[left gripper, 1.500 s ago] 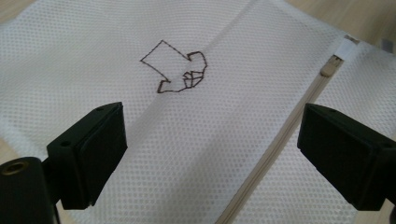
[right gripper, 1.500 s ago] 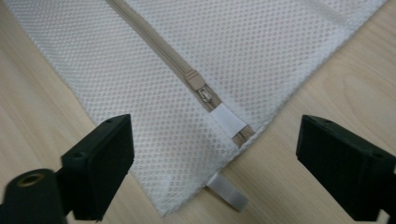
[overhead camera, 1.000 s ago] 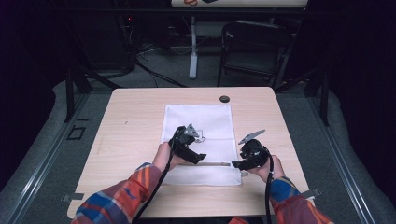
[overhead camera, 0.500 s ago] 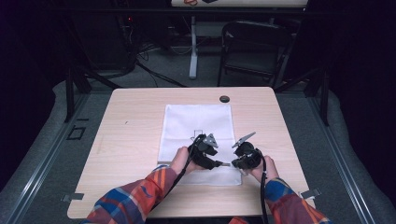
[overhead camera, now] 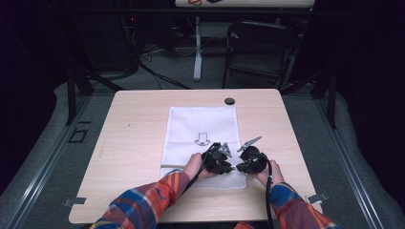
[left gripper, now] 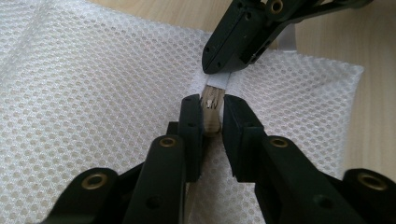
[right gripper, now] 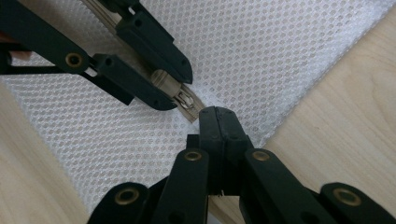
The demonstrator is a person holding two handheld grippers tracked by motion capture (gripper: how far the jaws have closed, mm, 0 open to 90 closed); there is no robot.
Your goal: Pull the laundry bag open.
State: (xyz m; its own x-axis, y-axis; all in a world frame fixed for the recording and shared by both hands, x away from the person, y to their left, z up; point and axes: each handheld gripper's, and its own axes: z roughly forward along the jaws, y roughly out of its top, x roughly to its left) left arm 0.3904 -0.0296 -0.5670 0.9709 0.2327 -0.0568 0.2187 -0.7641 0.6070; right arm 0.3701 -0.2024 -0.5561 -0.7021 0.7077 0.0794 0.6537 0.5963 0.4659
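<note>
While the white mesh laundry bag (overhead camera: 203, 138) lies flat on the worktop (overhead camera: 129, 143), we see the left gripper (left gripper: 212, 114), its fingers just closing, around the zipper pull (left gripper: 211, 100); the right gripper (right gripper: 218, 122) is clamped, probably pinching the bag's corner.

The left gripper (left gripper: 212, 114) has just been closing on the beige zipper pull (left gripper: 211, 109) of the white mesh bag (left gripper: 93, 84) — the right gripper (left gripper: 229, 70) pinches at one o'clock.
</note>
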